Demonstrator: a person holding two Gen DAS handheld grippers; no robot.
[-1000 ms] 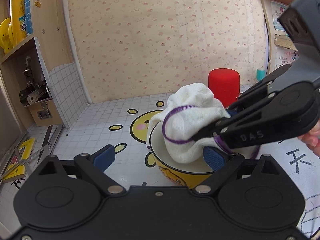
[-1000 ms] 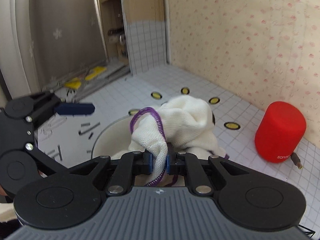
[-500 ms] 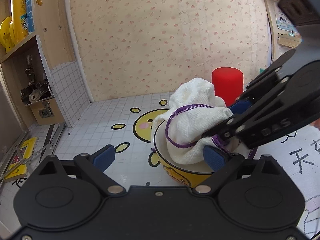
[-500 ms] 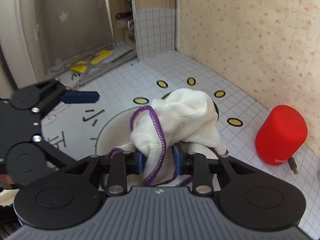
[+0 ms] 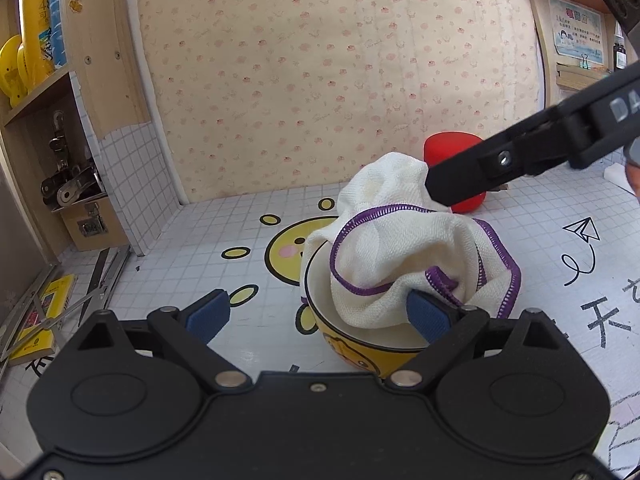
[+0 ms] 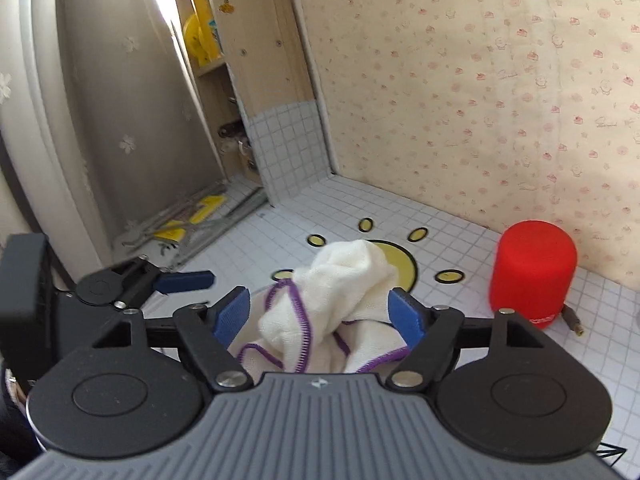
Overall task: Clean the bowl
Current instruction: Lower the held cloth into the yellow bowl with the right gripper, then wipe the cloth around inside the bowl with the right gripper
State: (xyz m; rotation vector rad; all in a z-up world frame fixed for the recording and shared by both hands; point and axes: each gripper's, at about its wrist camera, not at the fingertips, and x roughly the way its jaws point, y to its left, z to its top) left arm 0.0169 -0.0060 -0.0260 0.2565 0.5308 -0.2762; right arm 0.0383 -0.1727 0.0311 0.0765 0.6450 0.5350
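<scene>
The yellow bowl point(image 5: 360, 356) sits on the white tiled tabletop point(image 5: 200, 280) at about 5 o'clock of the left wrist view, its white inside mostly filled by a cream cloth with purple stitched edging point(image 5: 404, 256), which heaps up above the rim and spills over the far and right sides. The left gripper point(image 5: 320, 316) has its blue-padded fingers spread wide — the right pad point(image 5: 430, 318) rests at the bowl's near rim against the cloth, the left pad point(image 5: 208, 314) stands clear over bare tabletop at 7 o'clock, so nothing is pinched. The right gripper point(image 6: 318, 314) has just been opening its jaws: its two blue pads now stand apart on either side of the cloth mound, and the cloth sits between them without being squeezed. In the left wrist view one of its black fingers point(image 5: 480, 168) reaches in from 2 o'clock, its tip just above the top of the cloth. A red cylinder point(image 6: 532, 272) stands behind the bowl at 2 o'clock in the right wrist view, near the patterned wall point(image 6: 480, 80). A wooden shelf unit point(image 5: 60, 120) rises at 10 o'clock — yellow items on its upper shelf.
</scene>
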